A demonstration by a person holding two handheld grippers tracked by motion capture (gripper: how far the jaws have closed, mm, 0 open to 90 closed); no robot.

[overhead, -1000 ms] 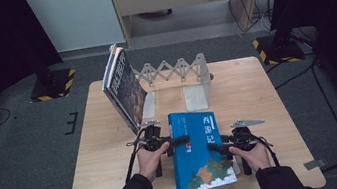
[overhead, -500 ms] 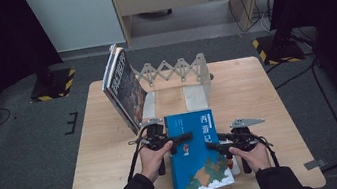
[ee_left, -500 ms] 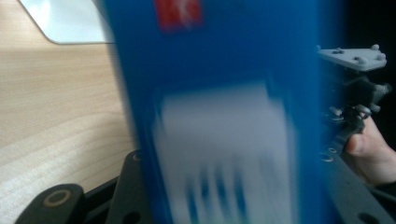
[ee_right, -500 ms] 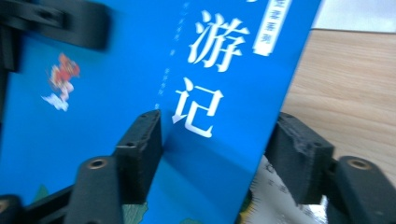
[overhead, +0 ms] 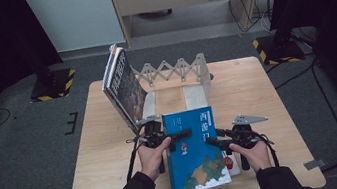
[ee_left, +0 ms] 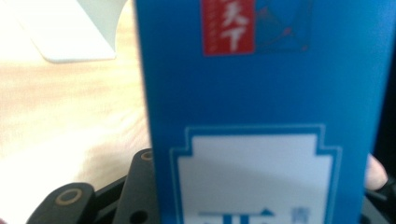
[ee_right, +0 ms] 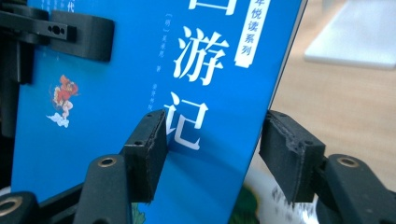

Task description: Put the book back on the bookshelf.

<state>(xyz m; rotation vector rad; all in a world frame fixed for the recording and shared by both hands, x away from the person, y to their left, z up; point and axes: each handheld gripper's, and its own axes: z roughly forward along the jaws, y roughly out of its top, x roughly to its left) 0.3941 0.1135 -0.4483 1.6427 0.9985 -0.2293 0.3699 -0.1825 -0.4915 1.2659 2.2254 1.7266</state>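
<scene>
A blue book (overhead: pixel 195 151) stood raised over the table's (overhead: pixel 267 90) near edge, its left side clamped in the left gripper (overhead: pixel 182 134), its right edge between the right gripper's (ee_right: pixel 212 154) parted jaws

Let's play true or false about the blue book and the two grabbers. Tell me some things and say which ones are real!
1. The blue book has white writing on its cover. True.
2. The left gripper holds a red book. False: it grips the blue one.
3. One jaw of the right gripper lies on the cover. True.
4. The rack is empty. False: books lean at its left end.
</scene>
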